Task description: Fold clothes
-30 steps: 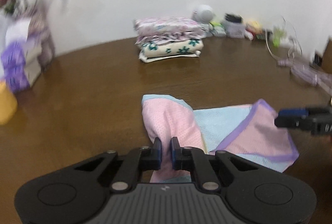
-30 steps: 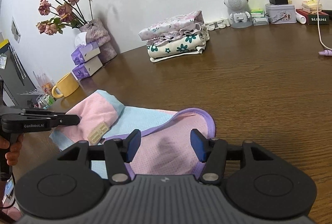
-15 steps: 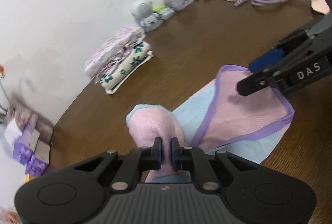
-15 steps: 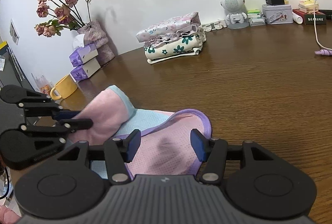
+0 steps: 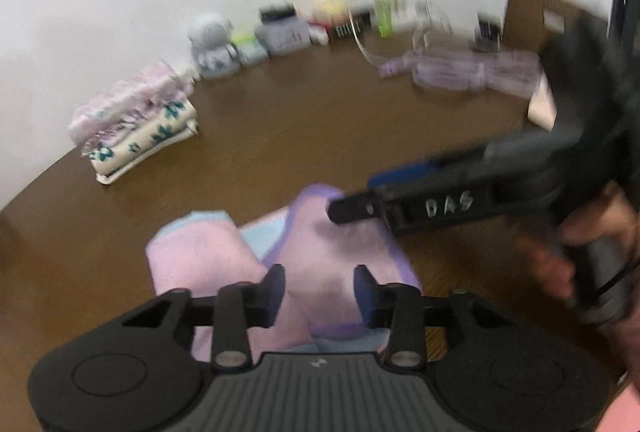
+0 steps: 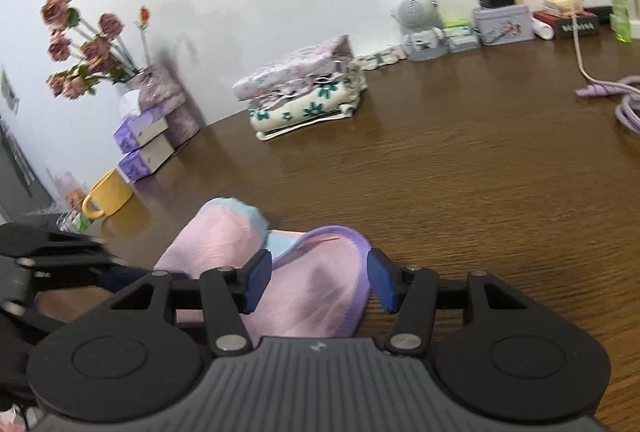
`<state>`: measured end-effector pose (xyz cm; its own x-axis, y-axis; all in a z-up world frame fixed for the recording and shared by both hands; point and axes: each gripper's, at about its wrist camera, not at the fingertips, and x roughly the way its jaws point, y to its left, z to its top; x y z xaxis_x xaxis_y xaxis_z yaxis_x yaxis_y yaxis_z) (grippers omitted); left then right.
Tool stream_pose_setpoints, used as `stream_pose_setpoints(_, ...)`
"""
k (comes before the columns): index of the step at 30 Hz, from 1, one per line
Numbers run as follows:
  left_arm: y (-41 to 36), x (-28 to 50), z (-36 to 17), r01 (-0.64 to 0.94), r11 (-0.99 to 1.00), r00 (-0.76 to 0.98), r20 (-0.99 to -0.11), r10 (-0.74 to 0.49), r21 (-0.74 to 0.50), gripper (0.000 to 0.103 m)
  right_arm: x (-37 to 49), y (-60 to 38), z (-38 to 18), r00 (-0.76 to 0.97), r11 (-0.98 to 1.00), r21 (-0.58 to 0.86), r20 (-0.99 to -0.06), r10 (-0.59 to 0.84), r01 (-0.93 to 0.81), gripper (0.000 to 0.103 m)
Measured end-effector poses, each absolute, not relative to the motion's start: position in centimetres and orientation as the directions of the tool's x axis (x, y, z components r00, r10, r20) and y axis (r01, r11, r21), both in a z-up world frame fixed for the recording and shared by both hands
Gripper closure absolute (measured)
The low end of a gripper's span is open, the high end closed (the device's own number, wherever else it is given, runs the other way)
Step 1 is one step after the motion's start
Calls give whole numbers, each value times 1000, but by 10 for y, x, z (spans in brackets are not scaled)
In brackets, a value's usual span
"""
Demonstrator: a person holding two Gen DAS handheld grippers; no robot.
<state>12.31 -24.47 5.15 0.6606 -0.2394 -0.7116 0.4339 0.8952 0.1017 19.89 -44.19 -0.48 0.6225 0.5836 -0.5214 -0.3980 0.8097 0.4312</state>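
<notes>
Partly done: pink garment [image 6: 280,284] lying bunched and half-folded on the table [image 6: 460,172] beneath both grippers, left gripper [image 5: 319,290] and right gripper [image 6: 319,280] spread wide and holding nothing, folded stack [image 6: 304,88] well apart, final folds judged left.

Pink-and-blue mesh garment with purple trim [image 6: 256,272] lies on brown wooden table [image 6: 460,172], nearest the cameras. Behind it, by the wall — stack of folded floral clothes [image 6: 304,88]. Left of stack: purple tissue boxes [image 6: 142,142] stacked beside vase of dried roses [image 6: 86,50], yellow mug [image 6: 106,194] in front. Right of stack — white robot-shaped speaker [image 6: 418,20], then grey tin box [image 6: 504,22].
</notes>
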Motion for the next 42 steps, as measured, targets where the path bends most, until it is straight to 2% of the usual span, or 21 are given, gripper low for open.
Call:
stream_pose_setpoints(1,-237,119,57,418,904,677,-695,-245,89,55,200,-443,-6,623,811,435,-523,581,-392,49)
stream_pose_setpoints(3,-218,114,64,377,924,702,-672,-236,69,49,202,-445,-7,623,811,438,-524,581,-388,49)
stream_pose_setpoints(6,-188,117,61,308,951,713,-668,-214,25,49,202,-446,-7,625,807,443,-515,586,-391,49)
stream_pose_setpoints(9,-167,122,45,287,957,686,-686,-243,-52,50,204,-449,-9,630,808,450,-513,583,-381,49)
stream_pose_setpoints(13,-163,120,27,360,928,631,-706,-320,-99,53,210,-454,-14,639,818,461,-523,564,-345,49)
stream_pose_setpoints(19,-139,120,31,386,904,647,-645,-407,-182,47,207,-454,-16,659,822,456,-509,554,-340,49)
stream_pose_setpoints(22,-122,137,29,324,916,668,-630,-397,-235,46,200,-441,-10,662,811,455,-485,571,-367,49)
stream_pose_setpoints(27,-99,171,17,171,888,686,-596,-418,-427,47,197,-403,-1,655,797,475,-473,589,-373,49)
stream_pose_setpoints(32,-86,189,2,76,812,722,-530,-445,-578,49,214,-370,-5,623,784,541,-510,593,-304,50)
stream_pose_setpoints(36,-84,198,-10,38,761,718,-512,-472,-648,60,225,-358,-9,627,777,580,-516,584,-245,51)
stream_pose_setpoints(38,-85,202,-14,30,754,710,-517,-478,-656,71,230,-357,-14,619,770,601,-525,584,-216,66)
stream_pose_setpoints(40,-85,204,-16,29,747,707,-515,-485,-664,74,233,-355,-19,608,767,612,-539,583,-193,77)
stream_pose_setpoints(42,-82,204,-17,21,737,706,-512,-489,-676,73,233,-356,-20,611,759,625,-533,586,-183,77)
